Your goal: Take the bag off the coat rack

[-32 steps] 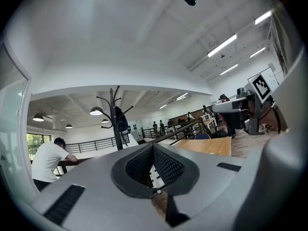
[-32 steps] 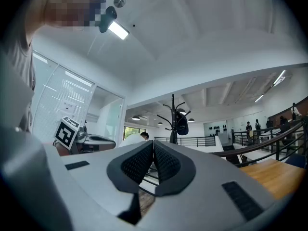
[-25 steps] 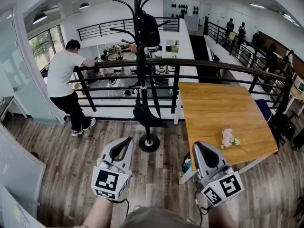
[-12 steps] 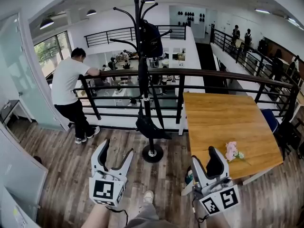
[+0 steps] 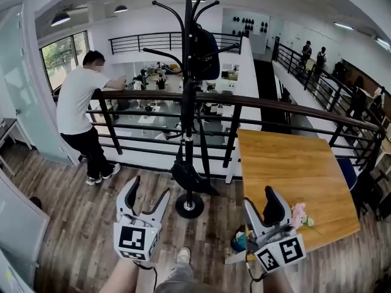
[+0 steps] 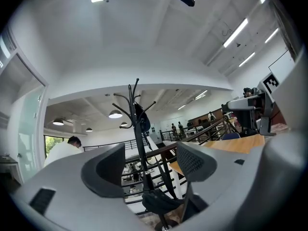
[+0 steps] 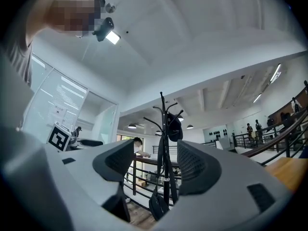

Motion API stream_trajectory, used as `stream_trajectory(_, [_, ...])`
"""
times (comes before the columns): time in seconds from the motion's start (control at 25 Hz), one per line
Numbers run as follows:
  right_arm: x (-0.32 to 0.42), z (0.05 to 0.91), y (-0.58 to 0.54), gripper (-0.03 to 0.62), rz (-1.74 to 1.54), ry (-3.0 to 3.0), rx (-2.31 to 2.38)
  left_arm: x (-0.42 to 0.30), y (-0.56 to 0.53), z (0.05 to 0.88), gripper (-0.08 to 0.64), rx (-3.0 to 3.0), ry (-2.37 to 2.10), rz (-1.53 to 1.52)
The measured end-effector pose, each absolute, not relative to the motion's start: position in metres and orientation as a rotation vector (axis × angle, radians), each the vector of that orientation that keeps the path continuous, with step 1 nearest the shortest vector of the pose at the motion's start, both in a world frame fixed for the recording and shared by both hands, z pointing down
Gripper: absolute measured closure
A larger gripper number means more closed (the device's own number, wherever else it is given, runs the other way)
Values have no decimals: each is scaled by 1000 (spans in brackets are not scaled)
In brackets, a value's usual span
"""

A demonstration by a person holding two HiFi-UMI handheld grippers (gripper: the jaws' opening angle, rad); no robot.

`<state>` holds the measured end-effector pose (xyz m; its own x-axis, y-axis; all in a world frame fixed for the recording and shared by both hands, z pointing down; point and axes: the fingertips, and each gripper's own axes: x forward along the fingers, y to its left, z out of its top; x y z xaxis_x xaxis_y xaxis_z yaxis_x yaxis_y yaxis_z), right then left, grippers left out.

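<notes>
The black coat rack (image 5: 187, 112) stands on the wood floor in front of the railing. A black backpack (image 5: 205, 52) hangs from its upper hooks. A smaller black bag (image 5: 188, 177) hangs low on long straps beside the pole. My left gripper (image 5: 148, 191) is open and empty, just left of the rack's base (image 5: 190, 206). My right gripper (image 5: 261, 201) is open and empty too, to the right by the table's corner. The rack (image 6: 140, 146) and the low bag (image 6: 161, 202) show between the open jaws in the left gripper view. The right gripper view frames the rack (image 7: 165, 146) and backpack (image 7: 174, 127).
A wooden table (image 5: 292, 163) with pink flowers (image 5: 300, 213) stands at the right. A black railing (image 5: 275, 106) runs behind the rack. A person in a white shirt (image 5: 74, 99) leans on it at the left. A glass wall (image 5: 18, 102) stands farther left.
Both grippers went from shut to open. The view has moved closer to the rack, and a foot now shows at the bottom.
</notes>
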<state>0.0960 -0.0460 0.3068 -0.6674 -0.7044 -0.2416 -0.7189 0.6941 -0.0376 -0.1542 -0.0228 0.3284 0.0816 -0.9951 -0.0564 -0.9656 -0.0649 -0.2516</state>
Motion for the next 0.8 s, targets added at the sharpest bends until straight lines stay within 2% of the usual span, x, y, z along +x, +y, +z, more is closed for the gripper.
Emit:
stream_trajectory(0.32, [27, 297, -154, 319, 133, 2724, -1177, -197, -138, 326, 224, -2245, 1920, -175])
stream_trajectory(0.8, [-65, 313, -284, 321, 201, 2819, -1138, -215, -285, 333, 224, -2463, 1731, -205])
